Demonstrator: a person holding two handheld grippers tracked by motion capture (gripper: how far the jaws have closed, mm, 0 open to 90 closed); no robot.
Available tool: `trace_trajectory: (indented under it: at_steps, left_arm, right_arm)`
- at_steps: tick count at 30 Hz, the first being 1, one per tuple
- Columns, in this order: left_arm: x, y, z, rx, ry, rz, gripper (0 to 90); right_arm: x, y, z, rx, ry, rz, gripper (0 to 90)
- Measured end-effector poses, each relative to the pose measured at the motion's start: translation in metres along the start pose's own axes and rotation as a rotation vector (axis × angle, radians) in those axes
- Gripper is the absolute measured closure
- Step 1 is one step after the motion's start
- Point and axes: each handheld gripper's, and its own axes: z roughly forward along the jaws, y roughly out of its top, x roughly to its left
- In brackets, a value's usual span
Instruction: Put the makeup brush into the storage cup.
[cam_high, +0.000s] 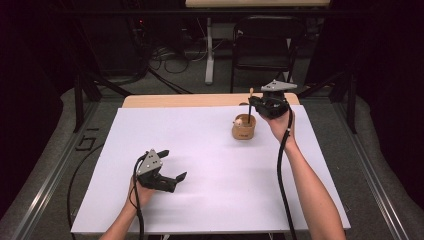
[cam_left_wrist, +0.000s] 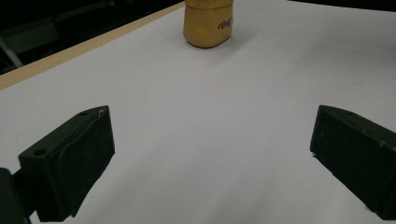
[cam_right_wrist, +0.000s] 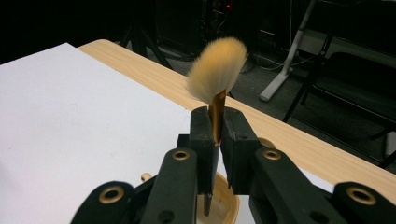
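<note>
A tan wooden cup (cam_high: 244, 128) stands on the white sheet toward the back right; it also shows in the left gripper view (cam_left_wrist: 208, 23) and just below the jaws in the right gripper view (cam_right_wrist: 225, 201). My right gripper (cam_high: 251, 102) (cam_right_wrist: 217, 122) hovers over the cup, shut on the thin handle of a makeup brush (cam_high: 249, 113). The brush stands upright, its fluffy tan bristles (cam_right_wrist: 218, 67) above the jaws and its lower end inside the cup. My left gripper (cam_high: 174, 164) (cam_left_wrist: 212, 158) rests low over the sheet at the front left, open, with nothing between its jaws.
The white sheet (cam_high: 200, 165) covers most of a wooden table, whose bare strip (cam_high: 190, 100) runs along the far edge. Behind the table stand a black folding chair (cam_high: 262, 45) and a white desk leg (cam_high: 209, 50), with cables on the floor.
</note>
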Motion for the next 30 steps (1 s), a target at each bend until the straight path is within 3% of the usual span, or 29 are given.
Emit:
trace_trajectory:
  at_steps: [2, 4, 6, 8, 12, 20, 30]
  left_arm:
    - [0.0, 0.0, 0.0, 0.001, 0.001, 0.004, 0.0]
    - [0.0, 0.0, -0.001, 0.003, 0.004, 0.004, 0.0]
    - [0.001, 0.0, 0.0, -0.002, 0.001, 0.001, 0.0]
    - [0.001, 0.0, -0.001, -0.004, 0.005, 0.001, 0.0]
    - [0.001, 0.001, -0.002, -0.01, 0.008, 0.002, 0.0]
    - [0.0, 0.002, -0.004, -0.038, 0.027, -0.003, 0.0]
    - [0.0, 0.003, -0.006, -0.06, 0.04, -0.001, 0.0]
  right_arm:
    - [0.0, -0.001, 0.0, 0.0, 0.002, 0.007, 80.7]
    - [-0.001, -0.002, 0.0, 0.006, 0.012, 0.028, 62.5]
    - [-0.003, -0.004, -0.001, 0.012, 0.016, 0.045, 51.1]
    - [-0.005, -0.006, -0.004, 0.009, 0.007, 0.059, 34.3]
    - [-0.006, -0.01, -0.012, -0.001, 0.018, 0.074, 14.9]
    - [-0.002, -0.024, -0.025, 0.001, 0.05, 0.031, 0.4]
    - [0.019, -0.041, -0.044, -0.053, 0.115, -0.065, 0.0]
